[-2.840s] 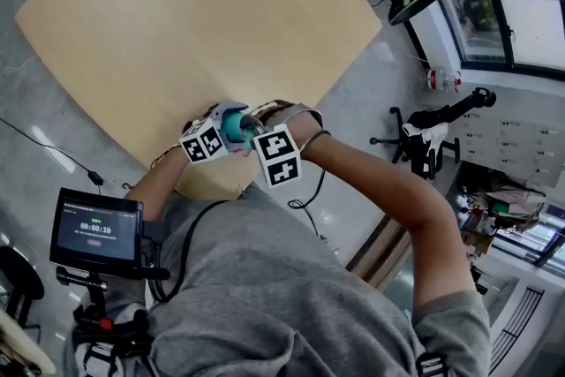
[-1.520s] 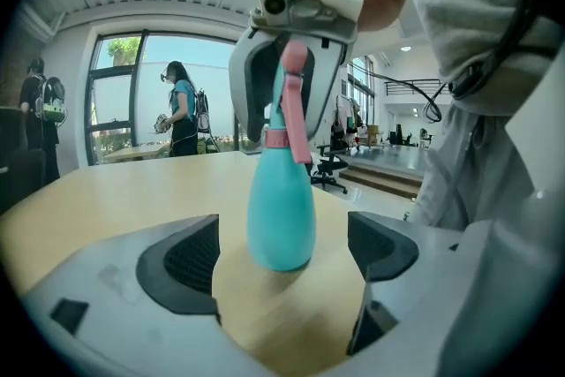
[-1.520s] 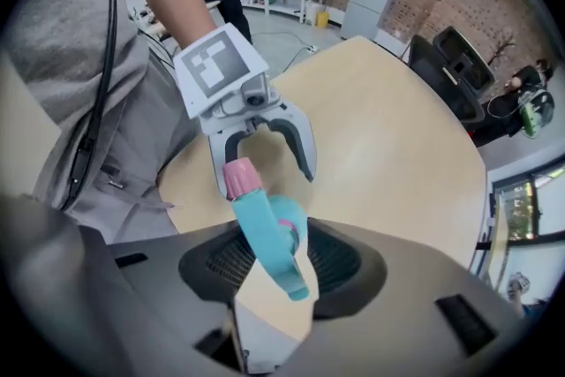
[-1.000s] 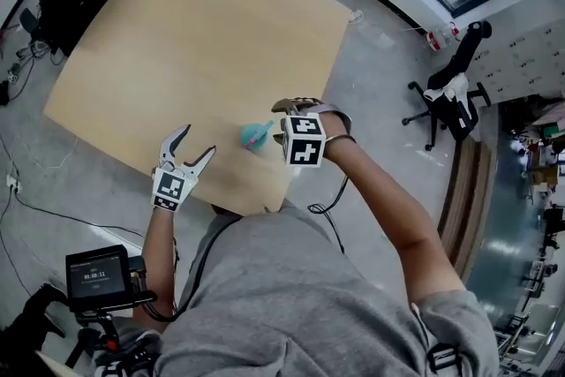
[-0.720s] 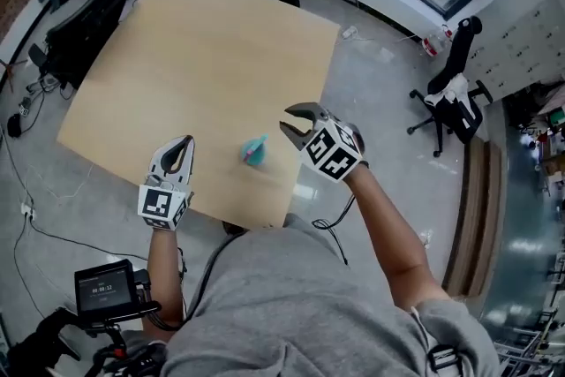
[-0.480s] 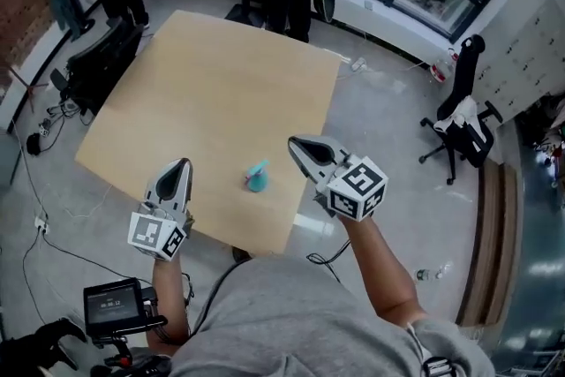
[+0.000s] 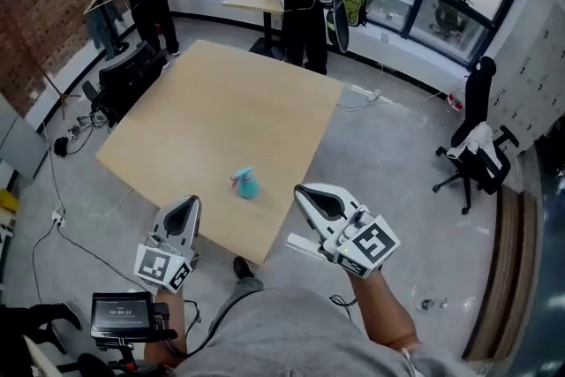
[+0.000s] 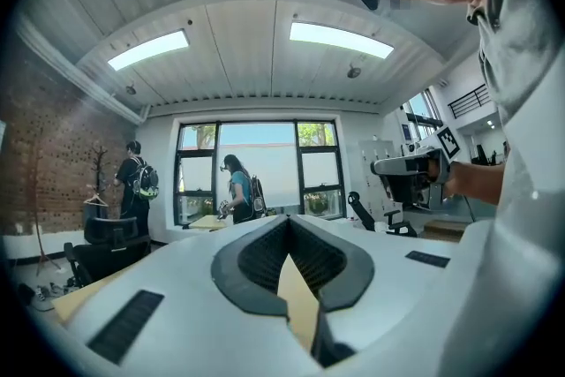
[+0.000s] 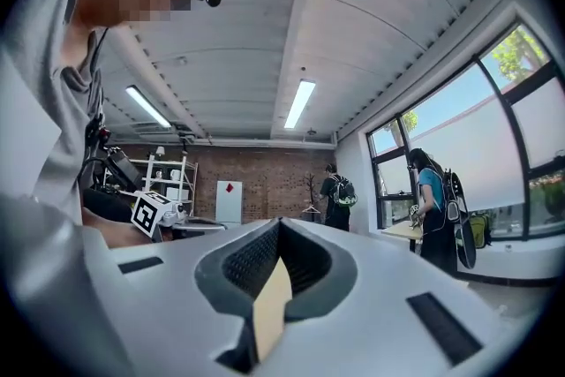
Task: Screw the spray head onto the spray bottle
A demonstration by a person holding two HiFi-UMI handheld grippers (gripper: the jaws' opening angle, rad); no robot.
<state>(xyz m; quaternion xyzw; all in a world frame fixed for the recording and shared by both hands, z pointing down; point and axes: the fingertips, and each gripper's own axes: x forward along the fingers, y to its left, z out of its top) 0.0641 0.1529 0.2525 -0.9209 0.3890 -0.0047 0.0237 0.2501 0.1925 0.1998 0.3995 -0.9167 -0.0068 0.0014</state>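
While looking down, counted one spray bottle at twelve o'clock; left gripper, right gripper: fingers closed empty.

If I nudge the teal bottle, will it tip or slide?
Probably light: the bottle looks small and plastic. It may tip, since its head juts sideways above the base. On the smooth table it might slide first.

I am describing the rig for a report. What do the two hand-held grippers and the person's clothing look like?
The left gripper and the right gripper are both white and taper to a point, with dark grey ribbed pads inside. Each carries a white cube with black square markers. The person wears a grey shirt.
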